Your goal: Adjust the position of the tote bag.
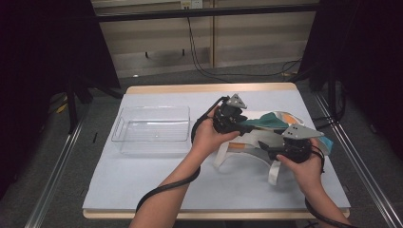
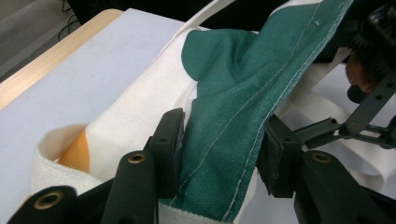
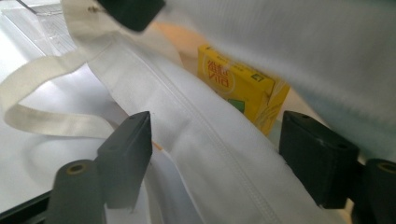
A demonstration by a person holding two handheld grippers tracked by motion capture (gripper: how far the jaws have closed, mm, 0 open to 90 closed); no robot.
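A white tote bag point(image 1: 254, 141) with green and orange patches lies at the table's right half, its straps point(image 1: 274, 172) trailing toward the front. My left gripper point(image 1: 243, 124) is shut on the bag's green cloth point(image 2: 233, 88), which bunches between the pads and is lifted off the table. My right gripper point(image 1: 267, 146) stands open at the bag's mouth, and the white rim point(image 3: 205, 140) runs loosely between its jaws without being pinched. A yellow drink carton point(image 3: 238, 88) lies inside the bag just beyond those jaws. The right gripper's linkage point(image 2: 369, 100) shows in the left gripper view.
A clear plastic tray point(image 1: 152, 129) sits on the table's left half. The table is covered with a white sheet point(image 1: 142, 180) and has a wooden edge point(image 1: 190, 89) at the back. Cables trail from both grippers along the forearms.
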